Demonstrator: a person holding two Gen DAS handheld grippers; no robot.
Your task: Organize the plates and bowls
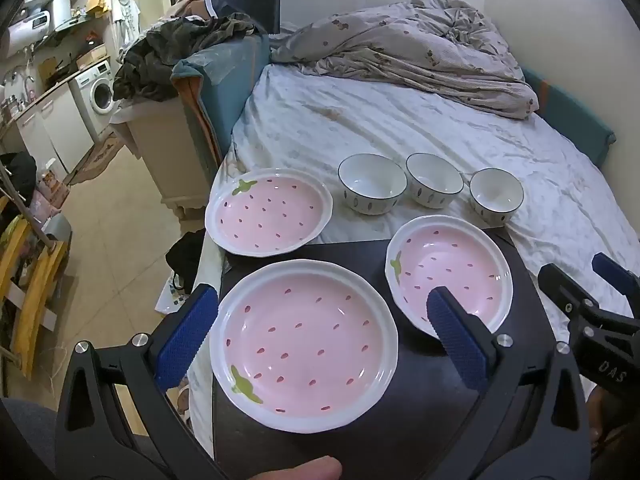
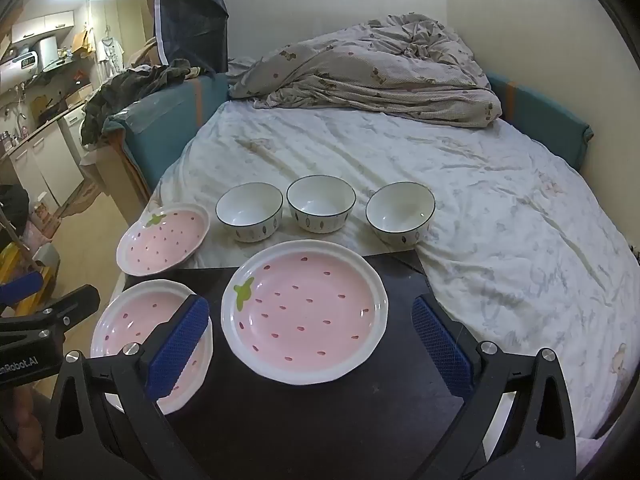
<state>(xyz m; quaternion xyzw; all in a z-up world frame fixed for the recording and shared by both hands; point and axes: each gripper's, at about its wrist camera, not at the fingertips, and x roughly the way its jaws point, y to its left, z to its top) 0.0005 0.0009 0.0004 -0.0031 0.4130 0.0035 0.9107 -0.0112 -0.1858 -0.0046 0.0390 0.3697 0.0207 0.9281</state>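
1. The left gripper (image 1: 320,328) hung with its jaws wide apart over the nearest pink strawberry-patterned ceramic plate (image 1: 304,344), holding nothing.
2. The right gripper (image 2: 312,344) likewise stood spread and empty above a second pink strawberry plate (image 2: 306,312).
3. Both plates lay on the dark tabletop (image 2: 320,420); a third pink strawberry plate (image 1: 268,212) sat at its far left edge, partly on the bed.
4. Three white dark-rimmed ceramic bowls (image 2: 321,204) stood in a row just beyond, on the white rumpled bed sheet (image 2: 480,200).
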